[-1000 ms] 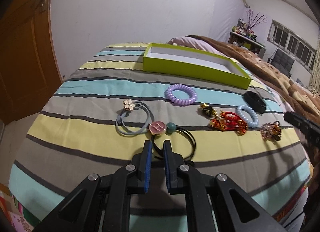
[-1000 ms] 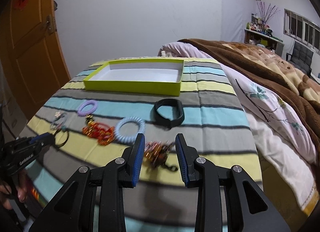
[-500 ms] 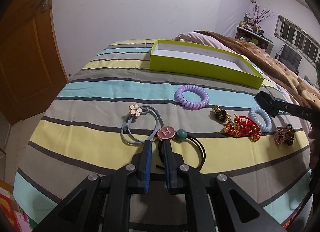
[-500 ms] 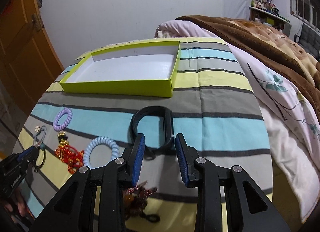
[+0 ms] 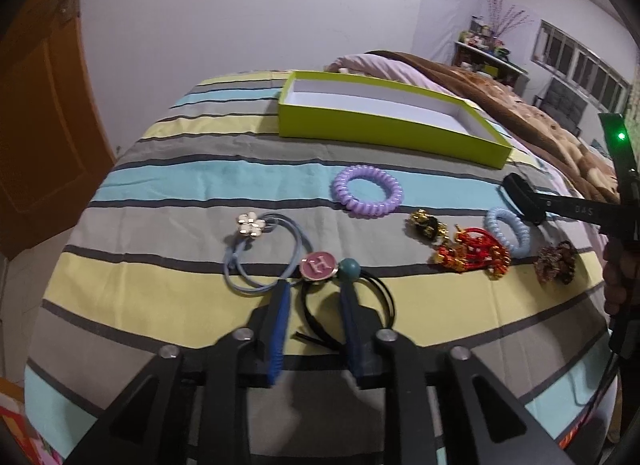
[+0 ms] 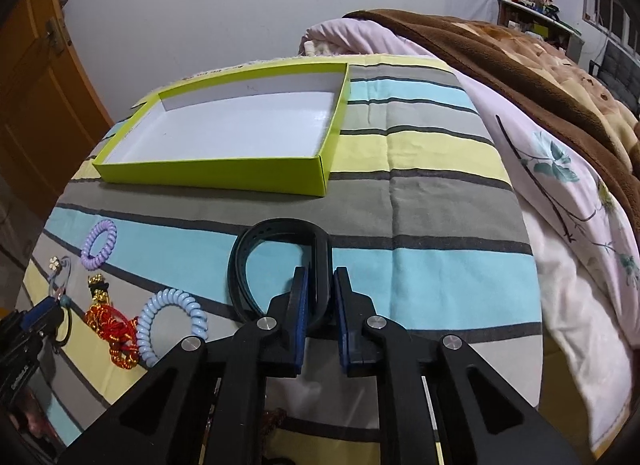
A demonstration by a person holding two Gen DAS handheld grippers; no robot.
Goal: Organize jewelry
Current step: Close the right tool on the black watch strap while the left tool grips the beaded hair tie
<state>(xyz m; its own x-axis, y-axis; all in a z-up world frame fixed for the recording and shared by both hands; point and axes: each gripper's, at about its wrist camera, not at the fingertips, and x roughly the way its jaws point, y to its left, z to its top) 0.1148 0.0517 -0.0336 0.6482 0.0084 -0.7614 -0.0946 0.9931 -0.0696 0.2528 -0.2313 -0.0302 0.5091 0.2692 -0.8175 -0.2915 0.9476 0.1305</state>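
Jewelry lies on a striped bedspread in front of an empty lime-green box [image 5: 384,127], also in the right wrist view [image 6: 224,175]. My left gripper [image 5: 314,291] is open, its fingers on either side of a black hair tie [image 5: 380,297] with a pink H charm [image 5: 318,264] and teal bead. My right gripper [image 6: 320,277] is closed on the near side of a black wristband [image 6: 280,233], resting on the bedspread.
Left to right in the left wrist view: a grey hair tie with flower charm [image 5: 250,225], purple spiral tie [image 5: 367,196], gold-black charm [image 5: 426,223], red-gold bracelet [image 5: 472,257], pale blue spiral tie [image 5: 508,231], brown ornament [image 5: 556,261]. A brown blanket [image 6: 520,49] lies right.
My left gripper opened around the black hair tie. My right gripper moved forward from the brown ornament to the black wristband and closed on it.
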